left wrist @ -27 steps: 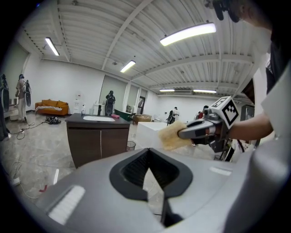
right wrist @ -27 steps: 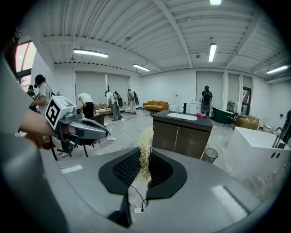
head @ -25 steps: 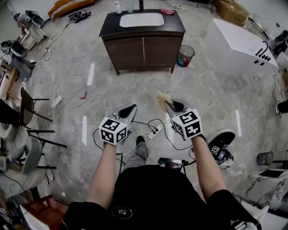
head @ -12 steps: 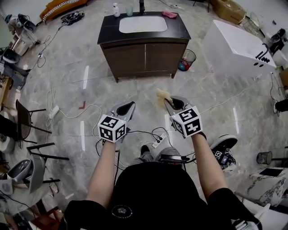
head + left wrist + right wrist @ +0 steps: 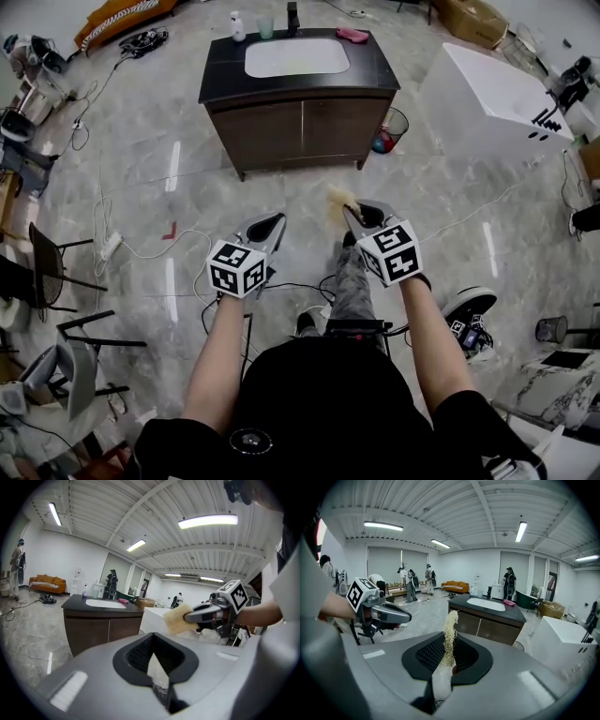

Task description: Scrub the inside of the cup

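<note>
I held my bare forearms [image 5: 217, 361] out in front of me, side by side and apart. My left gripper [image 5: 269, 226] pointed forward, jaws closed and empty. My right gripper [image 5: 356, 217] pinched a tan scrub pad [image 5: 337, 203].

Floor [image 5: 141, 150]: grey glossy stone tile; on it stand a dark wooden cabinet [image 5: 300, 127], a white tub [image 5: 487, 98] well to its right, and a mesh wastebasket [image 5: 389, 128] between them, just beside the cabinet; loose cables [image 5: 178, 248], a white power strip [image 5: 110, 246] and a red mark [image 5: 170, 231] lie at left; black chairs [image 5: 47, 272] stand at the left edge.
Counter [image 5: 220, 75]: black top on the cabinet; white basin [image 5: 296, 57] set in its middle; along the back stand a white bottle [image 5: 236, 25], green cup [image 5: 266, 25] and dark tap [image 5: 292, 16]; a pink cloth [image 5: 353, 36] lies at the back right.
</note>
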The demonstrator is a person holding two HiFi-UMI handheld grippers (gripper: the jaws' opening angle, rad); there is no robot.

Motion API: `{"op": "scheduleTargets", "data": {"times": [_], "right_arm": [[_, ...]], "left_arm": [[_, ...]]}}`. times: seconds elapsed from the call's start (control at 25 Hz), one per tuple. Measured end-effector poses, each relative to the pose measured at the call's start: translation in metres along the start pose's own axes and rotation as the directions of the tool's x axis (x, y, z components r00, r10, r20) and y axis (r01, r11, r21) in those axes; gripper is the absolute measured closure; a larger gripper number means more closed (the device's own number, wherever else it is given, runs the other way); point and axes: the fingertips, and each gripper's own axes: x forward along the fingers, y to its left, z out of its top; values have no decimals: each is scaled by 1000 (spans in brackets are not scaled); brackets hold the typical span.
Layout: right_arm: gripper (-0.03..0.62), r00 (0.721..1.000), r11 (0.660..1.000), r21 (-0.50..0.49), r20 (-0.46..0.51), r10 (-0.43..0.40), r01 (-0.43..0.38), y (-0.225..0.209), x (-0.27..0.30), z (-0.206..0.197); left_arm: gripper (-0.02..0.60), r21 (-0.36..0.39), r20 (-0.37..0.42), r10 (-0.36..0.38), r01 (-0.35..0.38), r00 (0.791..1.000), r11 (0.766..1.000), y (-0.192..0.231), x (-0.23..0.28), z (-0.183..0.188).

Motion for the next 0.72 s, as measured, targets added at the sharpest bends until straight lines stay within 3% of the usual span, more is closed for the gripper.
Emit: {"op": "scheduleTargets", "data": {"times": [0.44,0.72], "right_arm": [[551,998,998,37,42,54,-56,-56,77,37],[551,996,997,35,53,70,-72,-119,141,72]], "left_arm": [[581,-2,-4,44,-44,999,999,60,53,31],[581,-34,-3,70,-70,998,997,114,122,68]]}}
